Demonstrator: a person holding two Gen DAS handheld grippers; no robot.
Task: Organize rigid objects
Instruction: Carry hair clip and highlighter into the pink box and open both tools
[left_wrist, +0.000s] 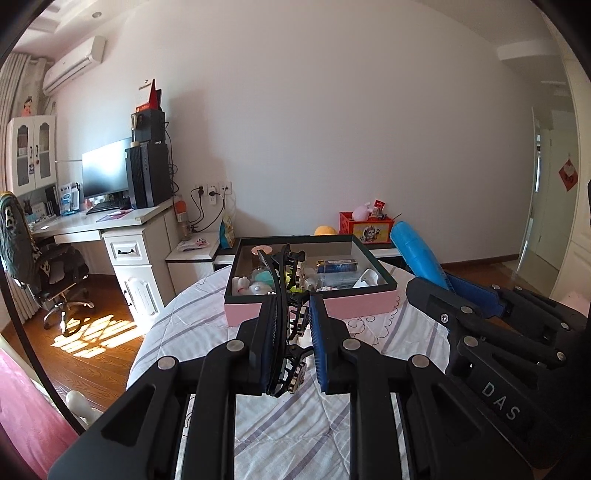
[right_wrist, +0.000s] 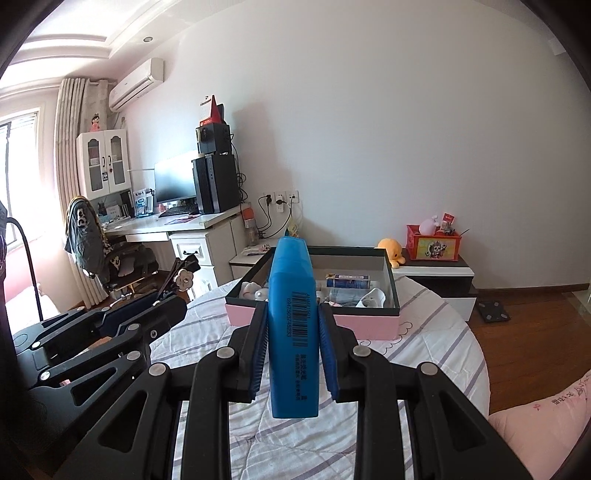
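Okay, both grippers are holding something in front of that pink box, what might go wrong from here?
1. The black hair claw sits crooked in the left gripper, so it may twist or slip out.
2. The pink box already holds small items, so a drop might land on them.
3. The right gripper, holding the blue case, is close beside the left; they might bump near the box.

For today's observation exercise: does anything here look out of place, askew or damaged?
Nothing stands out. The pink box sits flat on the bed; the blue case and black hair clip are each held in a hand-held gripper.
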